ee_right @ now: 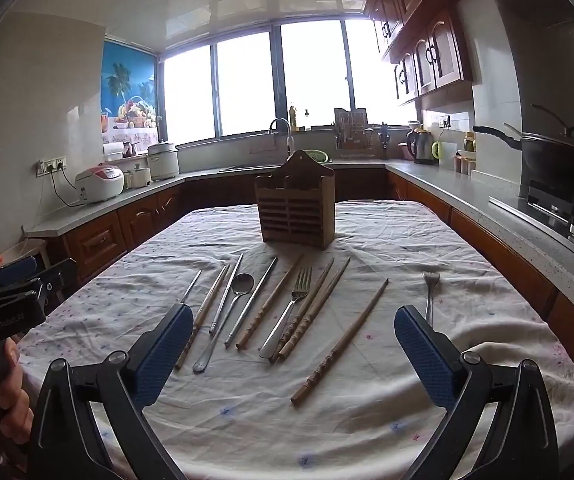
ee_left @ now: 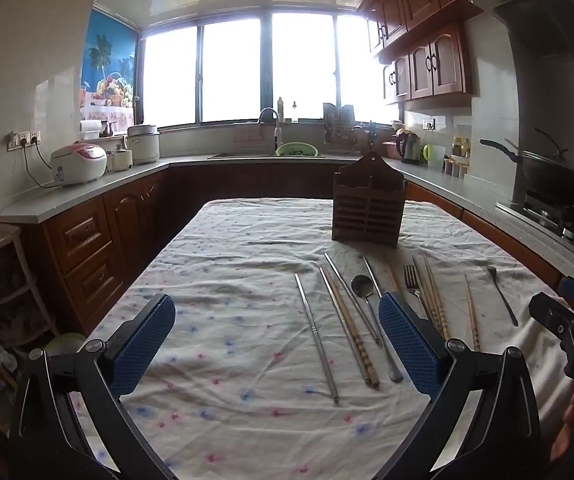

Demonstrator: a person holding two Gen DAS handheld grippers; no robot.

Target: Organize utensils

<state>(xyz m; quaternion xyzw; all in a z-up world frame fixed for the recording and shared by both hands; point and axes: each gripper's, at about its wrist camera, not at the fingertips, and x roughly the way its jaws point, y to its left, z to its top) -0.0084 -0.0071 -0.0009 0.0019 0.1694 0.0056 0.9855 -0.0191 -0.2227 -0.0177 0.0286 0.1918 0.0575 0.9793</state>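
In the middle of the frame, spoon [ee_right: 243,282], forks [ee_right: 300,288] and chopsticks [ee_right: 339,340] lie on the table [ee_right: 467,320], past both spread jaws of the left gripper [ee_left: 277,344] and right gripper [ee_right: 293,356]. Wooden holder [ee_right: 295,210] stands behind.

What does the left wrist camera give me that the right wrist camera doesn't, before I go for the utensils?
Only the left wrist view shows the shelf rack by the counter, and the right gripper at its edge. Only the right wrist view shows the left gripper and the hand holding it. Both show the wooden holder standing upright on the tablecloth, with the spoon, two forks and chopsticks lying in front of it.
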